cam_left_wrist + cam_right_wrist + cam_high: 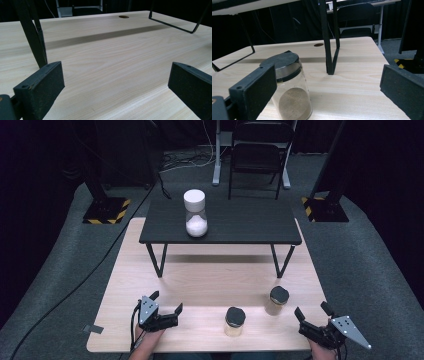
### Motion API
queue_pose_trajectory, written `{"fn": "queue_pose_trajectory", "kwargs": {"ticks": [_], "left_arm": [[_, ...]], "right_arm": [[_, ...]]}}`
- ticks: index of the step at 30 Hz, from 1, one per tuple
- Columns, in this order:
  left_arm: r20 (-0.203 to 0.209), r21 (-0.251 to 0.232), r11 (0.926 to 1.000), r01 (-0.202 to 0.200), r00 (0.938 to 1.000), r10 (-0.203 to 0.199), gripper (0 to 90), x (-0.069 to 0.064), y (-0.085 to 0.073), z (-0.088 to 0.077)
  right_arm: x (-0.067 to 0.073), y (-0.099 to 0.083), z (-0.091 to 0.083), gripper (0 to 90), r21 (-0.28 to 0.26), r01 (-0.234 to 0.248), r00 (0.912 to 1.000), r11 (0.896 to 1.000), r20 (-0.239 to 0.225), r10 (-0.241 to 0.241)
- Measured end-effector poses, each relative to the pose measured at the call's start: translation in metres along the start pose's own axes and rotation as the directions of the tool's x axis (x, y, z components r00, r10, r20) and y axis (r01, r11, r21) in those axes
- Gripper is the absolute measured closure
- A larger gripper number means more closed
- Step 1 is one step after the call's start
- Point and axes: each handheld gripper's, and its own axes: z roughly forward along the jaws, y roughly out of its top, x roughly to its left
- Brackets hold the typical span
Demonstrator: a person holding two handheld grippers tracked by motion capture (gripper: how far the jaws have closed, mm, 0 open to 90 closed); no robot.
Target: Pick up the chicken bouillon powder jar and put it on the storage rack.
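Two black-lidded jars near the front of the counter [150, 285]: right jar [277, 300] just ahead and left of the right gripper [314, 316], left jar [235, 321] between the two grippers. Both grippers released, jaws spread wide, grasping nothing; left gripper [166, 303] resting low over bare wood, well apart from either jar. Seen from the right gripper view, right jar [289, 90] just beyond the left jaw rather than between the jaws, so probably a reach not yet lined up. Likely risks from here: closing off-centre and nudging or tipping the jar; pinching smooth round glass too lightly and letting it slip or spin; clipping the shelf leg [329, 37] close behind on the way up. Contents: clear glass, brownish powder filling only the lower part of each front jar. Third jar [195, 213], white-lidded, on the small black shelf [240, 227] at the back, holding white grains low down
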Motion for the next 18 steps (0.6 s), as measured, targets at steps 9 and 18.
{"fn": "queue_pose_trajectory", "kwargs": {"ticks": [9,18], "left_arm": [[-0.002,0.006,0.9999,0.011,0.9999,-0.011,0.0,0.001,0.000,0.001],[0.001,0.010,0.9999,0.005,1.0000,-0.005,0.0,0.001,0.000,0.001]], "right_arm": [[0.012,0.000,-0.007,0.5,-0.002,0.005,0.9997,1.000,-0.024,-0.005],[0.023,0.002,-0.013,0.6,-0.001,-0.008,0.9980,1.000,-0.062,0.008]]}}
